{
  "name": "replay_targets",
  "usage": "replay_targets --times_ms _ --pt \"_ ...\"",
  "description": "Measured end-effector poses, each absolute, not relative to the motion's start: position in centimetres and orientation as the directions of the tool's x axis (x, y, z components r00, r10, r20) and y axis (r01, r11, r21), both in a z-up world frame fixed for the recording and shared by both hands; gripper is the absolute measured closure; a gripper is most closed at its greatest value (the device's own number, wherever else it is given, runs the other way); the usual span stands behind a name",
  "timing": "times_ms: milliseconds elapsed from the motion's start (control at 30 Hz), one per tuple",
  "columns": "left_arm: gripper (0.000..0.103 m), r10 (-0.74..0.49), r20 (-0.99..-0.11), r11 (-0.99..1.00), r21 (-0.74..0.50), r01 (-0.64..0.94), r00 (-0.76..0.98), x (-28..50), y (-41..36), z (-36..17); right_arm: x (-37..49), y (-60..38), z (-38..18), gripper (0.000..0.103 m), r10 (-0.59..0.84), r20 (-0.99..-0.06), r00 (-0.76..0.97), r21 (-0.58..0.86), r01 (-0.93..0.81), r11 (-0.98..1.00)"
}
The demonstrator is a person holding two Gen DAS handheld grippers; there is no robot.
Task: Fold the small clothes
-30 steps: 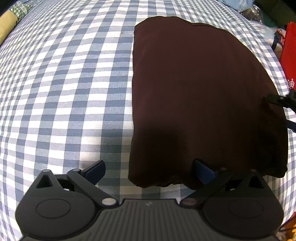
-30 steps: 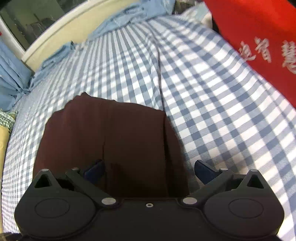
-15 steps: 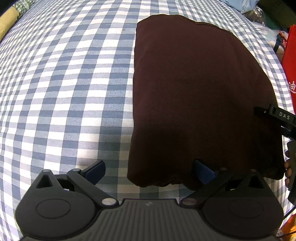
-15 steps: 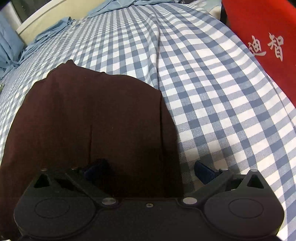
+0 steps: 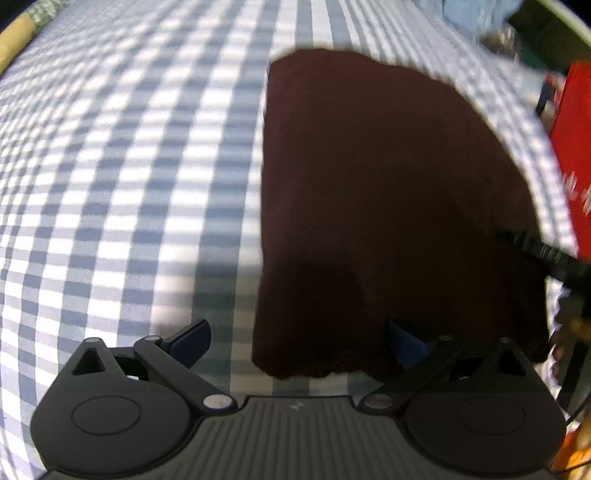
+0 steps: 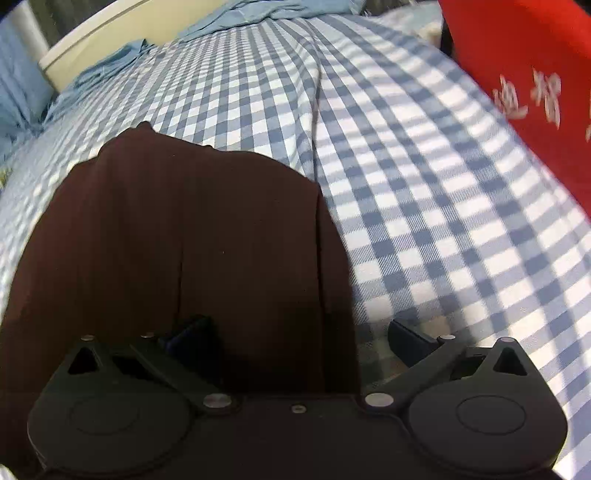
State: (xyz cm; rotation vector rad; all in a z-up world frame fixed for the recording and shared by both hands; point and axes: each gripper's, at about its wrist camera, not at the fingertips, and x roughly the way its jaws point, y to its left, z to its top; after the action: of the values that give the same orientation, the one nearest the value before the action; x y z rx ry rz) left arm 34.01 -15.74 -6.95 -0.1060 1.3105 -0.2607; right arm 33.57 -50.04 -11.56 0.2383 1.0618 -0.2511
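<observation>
Dark brown cloth (image 5: 388, 206) lies flat on our blue and white checked bed sheet (image 5: 129, 166). It is folded into a long shape. In the left wrist view its long side runs from 6 o'clock up to 12 o'clock, and its short near edge sits at 6 o'clock. Its left edge is straight. Its right edge curves in the fisheye picture.

Our left gripper (image 5: 299, 339) has its jaws wide apart. The near left corner of the cloth lies between them. The left finger is over bare sheet, and the right finger is over the cloth. We cannot tell if the fingers touch the cloth.

In the right wrist view the cloth (image 6: 184, 240) again runs from 6 o'clock toward 12 o'clock, with a fold line running the same way. Our right gripper (image 6: 301, 339) also has its jaws wide apart. The near right edge of the cloth lies between them. The left finger is over the cloth and the right finger is over the sheet.

A red bag (image 6: 517, 74) with white letters sits at 2 o'clock. Light blue clothes (image 6: 110, 62) lie at 11 o'clock by a cream bed frame (image 6: 110, 33).
</observation>
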Motion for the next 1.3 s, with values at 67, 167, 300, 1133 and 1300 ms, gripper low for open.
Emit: replay_targets --times_ms 67,167,300,1133,1300 --pt "0.001 -0.245 -0.925 0.968 -0.219 0.121 0.292 33.9 -15.0 -6.0 33.5 -49.2 -11.1 0.0 -0.134 -0.868 0.479 0.0 0.269 0.963" --pt "0.001 -0.262 -0.904 0.964 -0.235 0.121 0.336 34.5 -14.1 -5.1 33.2 -48.4 -10.8 0.003 -0.163 -0.845 0.51 -0.057 0.217 0.974" --pt "0.001 -0.273 -0.898 0.962 -0.251 0.11 0.344 36.5 -13.4 -5.3 33.0 -49.0 -10.7 0.008 -0.129 -0.841 0.525 -0.007 0.228 0.974" --pt "0.001 -0.346 -0.918 0.933 -0.314 0.179 0.193 43.5 -16.1 -11.2 35.1 -50.1 -11.4 0.018 -0.066 -0.863 0.501 0.055 0.223 0.973" --pt "0.0 -0.321 -0.932 0.941 -0.295 0.166 0.166 43.9 -16.7 -11.4 35.6 -49.9 -11.3 0.019 -0.073 -0.864 0.498 0.031 0.197 0.98"
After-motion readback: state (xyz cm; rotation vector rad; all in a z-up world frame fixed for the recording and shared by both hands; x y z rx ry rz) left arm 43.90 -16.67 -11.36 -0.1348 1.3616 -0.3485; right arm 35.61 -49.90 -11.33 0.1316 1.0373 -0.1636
